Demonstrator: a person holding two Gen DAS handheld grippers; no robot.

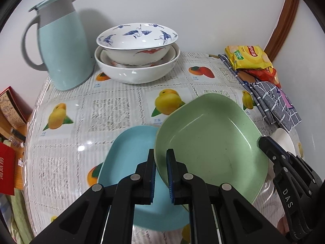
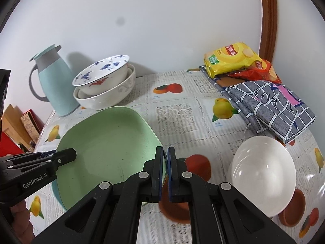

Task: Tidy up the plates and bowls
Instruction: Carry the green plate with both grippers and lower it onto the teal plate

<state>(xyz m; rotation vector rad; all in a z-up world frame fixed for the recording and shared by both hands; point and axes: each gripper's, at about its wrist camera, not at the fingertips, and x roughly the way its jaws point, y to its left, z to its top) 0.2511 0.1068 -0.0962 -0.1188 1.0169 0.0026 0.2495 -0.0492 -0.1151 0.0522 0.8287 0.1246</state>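
Your left gripper and right gripper are black, with blue pads and round silver screws. White letters near those screws say "DAS" and "GenRobot.AI".

We see a plain white wall behind the counter, which wears a fruit-printed cloth under a glossy clear cover. A curved brown wooden frame runs up the wall at right. Soft shadows fall on the wall.
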